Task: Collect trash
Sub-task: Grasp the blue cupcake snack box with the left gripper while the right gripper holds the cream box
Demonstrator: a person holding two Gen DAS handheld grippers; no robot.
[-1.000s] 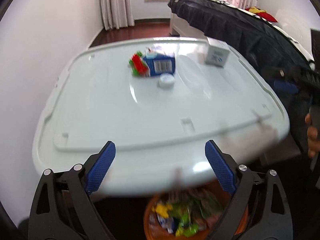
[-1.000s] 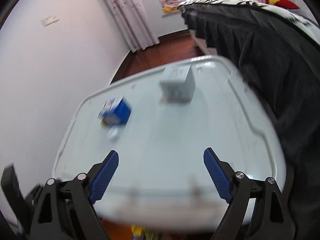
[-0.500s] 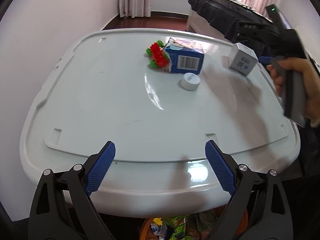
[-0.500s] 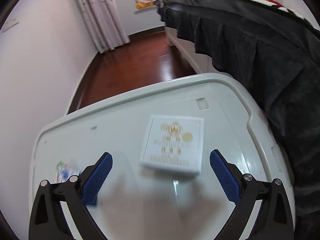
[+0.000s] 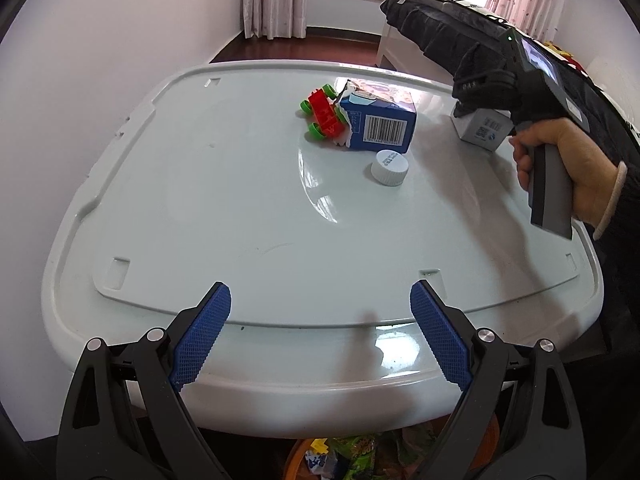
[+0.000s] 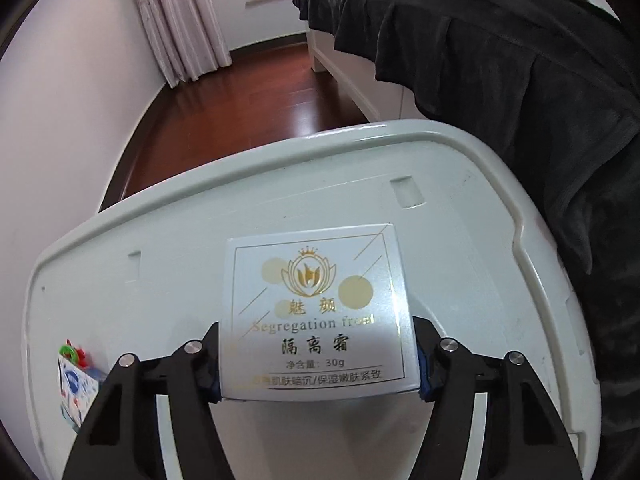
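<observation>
Right gripper (image 6: 318,364) jaws closing on the white box (image 6: 316,312) near the worktop's (image 5: 200,216) far right corner; a shallow bite could let it slip. Left gripper (image 5: 320,336) hangs open at the near edge

Both grippers are built the same: the left gripper (image 5: 320,340) and right gripper (image 6: 318,364) have black linkage arms, silver rivets and blue textured pads (image 5: 200,340). A grey handle and dark sleeve with pale cuff (image 5: 610,200) are seen too.
</observation>
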